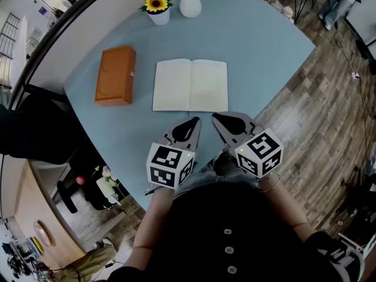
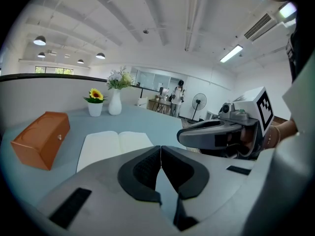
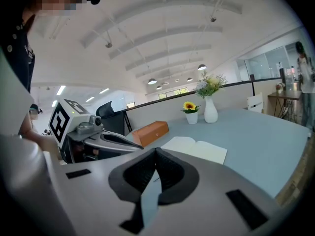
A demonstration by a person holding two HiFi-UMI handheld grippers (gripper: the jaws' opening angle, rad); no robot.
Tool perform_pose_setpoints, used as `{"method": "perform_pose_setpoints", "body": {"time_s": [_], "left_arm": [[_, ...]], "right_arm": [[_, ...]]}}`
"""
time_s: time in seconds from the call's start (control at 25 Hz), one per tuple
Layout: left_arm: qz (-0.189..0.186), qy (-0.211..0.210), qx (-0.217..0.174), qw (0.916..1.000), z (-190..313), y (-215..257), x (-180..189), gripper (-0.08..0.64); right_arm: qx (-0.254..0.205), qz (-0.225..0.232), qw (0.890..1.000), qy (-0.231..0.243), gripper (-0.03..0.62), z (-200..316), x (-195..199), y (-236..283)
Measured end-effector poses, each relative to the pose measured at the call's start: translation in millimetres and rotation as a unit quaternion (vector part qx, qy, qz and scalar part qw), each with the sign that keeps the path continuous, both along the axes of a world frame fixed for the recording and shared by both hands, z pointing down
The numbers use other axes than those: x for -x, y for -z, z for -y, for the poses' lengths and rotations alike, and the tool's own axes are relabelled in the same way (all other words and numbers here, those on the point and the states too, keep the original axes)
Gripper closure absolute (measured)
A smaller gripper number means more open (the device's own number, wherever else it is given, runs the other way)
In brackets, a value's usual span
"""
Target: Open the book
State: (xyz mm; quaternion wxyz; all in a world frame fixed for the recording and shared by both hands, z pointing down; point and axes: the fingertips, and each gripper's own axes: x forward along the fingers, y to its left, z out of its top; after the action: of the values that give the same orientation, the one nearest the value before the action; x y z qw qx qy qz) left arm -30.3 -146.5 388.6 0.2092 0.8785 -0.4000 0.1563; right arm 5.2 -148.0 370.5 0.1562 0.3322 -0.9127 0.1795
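- The left hand-held gripper [image 1: 191, 126] has its jaws pressed together with nothing between them. It hangs over the near edge of the bench [image 1: 258, 46], close to the person's body.
- The right hand-held gripper [image 1: 222, 122] sits just beside it, jaws likewise closed and empty. Both tips aim toward the book.
- The book [image 1: 190, 85] lies just beyond the two tips, apart from them. It is flat on the bench and already spread open, two blank pages up.
- To my eye the opening is done, so the job now is to hold off cleanly. Keep both tips clear of the near page edge and lift away rather than slide forward, so no page flips and the book isn't pushed.
- Further out, a brown box [image 1: 116, 75] lies to the book's left. A potted sunflower [image 1: 157, 7] and a white vase [image 1: 190, 2] stand at the far edge, well apart from the book.
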Motion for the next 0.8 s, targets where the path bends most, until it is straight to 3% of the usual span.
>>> {"method": "perform_pose_setpoints", "body": {"time_s": [0.8], "left_arm": [[-0.008, -0.002, 0.006, 0.9999, 1.3, -0.8, -1.0, 0.546]], "right_arm": [[-0.003, -0.006, 1.000, -0.002, 0.591, 2.9, 1.9, -4.4]]}}
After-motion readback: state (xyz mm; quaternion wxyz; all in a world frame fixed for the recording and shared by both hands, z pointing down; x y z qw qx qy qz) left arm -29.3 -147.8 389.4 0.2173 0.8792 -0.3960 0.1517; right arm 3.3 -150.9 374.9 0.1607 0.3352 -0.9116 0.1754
